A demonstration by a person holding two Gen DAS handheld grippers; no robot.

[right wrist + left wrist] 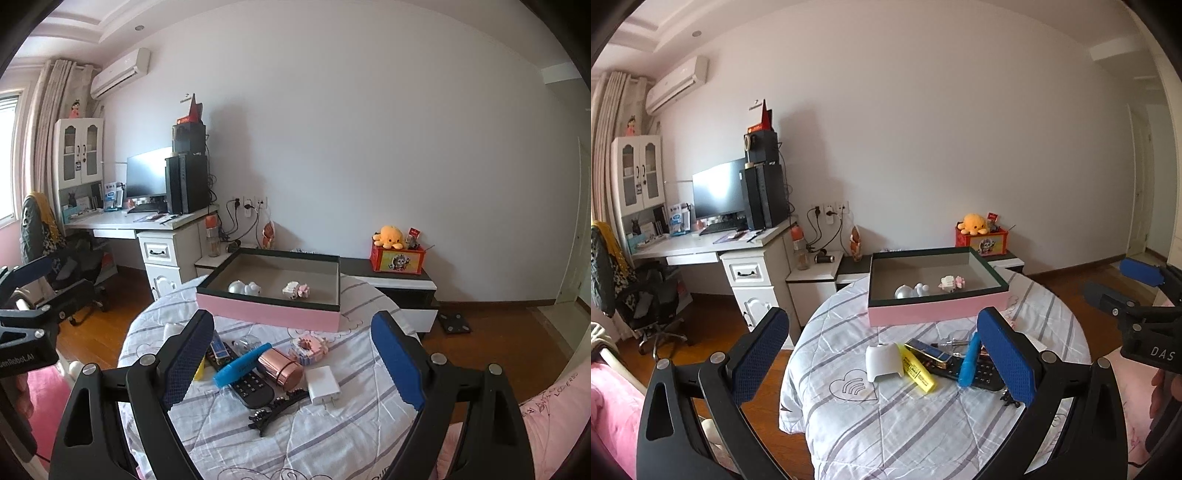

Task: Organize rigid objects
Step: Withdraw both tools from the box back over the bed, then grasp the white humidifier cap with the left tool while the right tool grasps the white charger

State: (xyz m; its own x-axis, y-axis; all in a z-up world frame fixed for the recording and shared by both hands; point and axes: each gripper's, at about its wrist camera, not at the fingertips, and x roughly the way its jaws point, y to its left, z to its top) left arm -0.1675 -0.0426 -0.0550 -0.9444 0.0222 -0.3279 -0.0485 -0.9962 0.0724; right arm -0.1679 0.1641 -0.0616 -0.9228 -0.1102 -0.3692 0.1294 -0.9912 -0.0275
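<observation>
We hold both tools above the quilt-covered counter (295,435), and neither carries anything. The left tool (882,354) has its jaws spread wide, and so does the right tool (291,360).

The pink box (266,314) sits at the far side of the counter with two small figurines already inside it. The things left to sort lie in a tight pile on the near side:

- a white cover (884,361)
- a yellow marker (918,371)
- a blue marker (242,363) lying across a black remote (253,387)
- a copper cylinder (281,369)
- a white charger (324,384)
- a black hair clip (277,408)
- a small pink block toy (309,347)

We judge that crowding is the main risk. Closing on the blue marker could drag the remote or knock the cylinder, which looks free to roll off the counter. The quilt is soft and wrinkled, so flat pieces such as the clip may slip under the pads. The two tools are also close beside each other and could collide if both reach for the pile.
</observation>
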